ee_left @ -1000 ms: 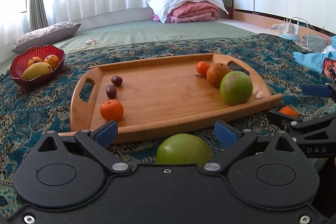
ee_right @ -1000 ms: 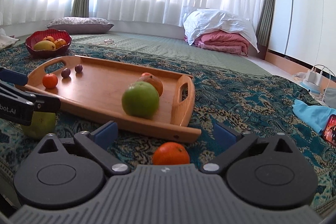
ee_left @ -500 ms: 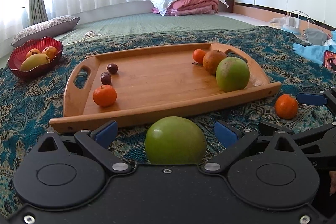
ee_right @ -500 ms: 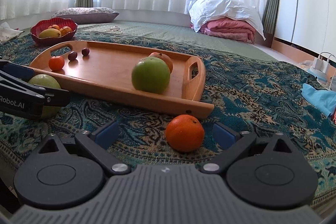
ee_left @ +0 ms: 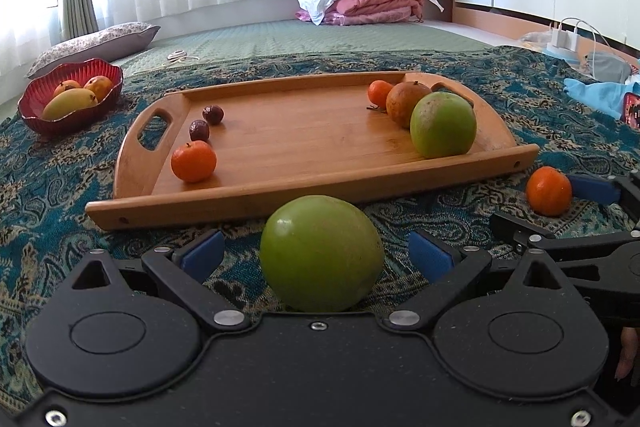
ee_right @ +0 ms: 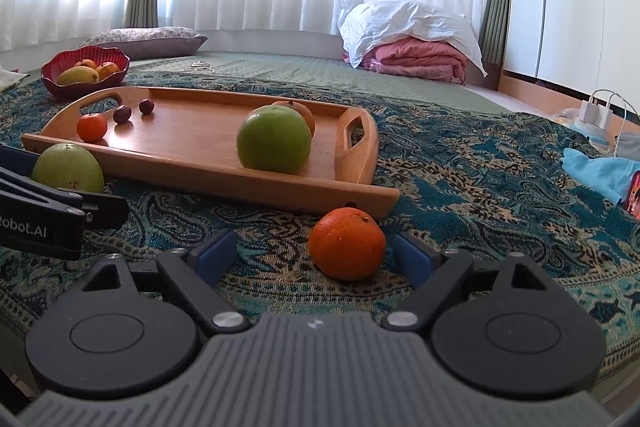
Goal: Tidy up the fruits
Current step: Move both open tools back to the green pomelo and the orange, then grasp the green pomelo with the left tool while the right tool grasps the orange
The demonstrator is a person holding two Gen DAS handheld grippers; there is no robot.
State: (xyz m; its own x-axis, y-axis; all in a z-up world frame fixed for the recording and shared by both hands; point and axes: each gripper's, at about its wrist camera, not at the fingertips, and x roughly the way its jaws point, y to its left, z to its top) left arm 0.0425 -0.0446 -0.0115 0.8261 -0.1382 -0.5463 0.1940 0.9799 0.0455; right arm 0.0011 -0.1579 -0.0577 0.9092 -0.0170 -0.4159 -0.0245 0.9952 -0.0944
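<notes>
A green fruit (ee_left: 320, 251) lies on the patterned cloth in front of the wooden tray (ee_left: 280, 187). My left gripper (ee_left: 318, 255) is open, its blue pads on either side of this fruit, apart from it. An orange (ee_right: 347, 249) lies on the cloth by the tray's right corner. My right gripper (ee_right: 316, 255) is open around it, the orange nearer the right pad (ee_right: 410, 257). On the tray lie a second green fruit (ee_left: 443, 124), a brownish orange (ee_left: 406, 103), two small oranges (ee_left: 193, 161) and two dark dates (ee_left: 199, 130).
A red bowl (ee_left: 60, 115) holding a mango and other fruit stands on the cloth at the far left. A grey pillow (ee_left: 96, 43) and folded pink bedding (ee_left: 372, 7) lie behind. A light blue cloth (ee_left: 596, 95) and chargers lie at the right.
Both grippers have drawn back and risen, so the green fruit and the orange show more fully between the open fingers. No fruit has moved.
</notes>
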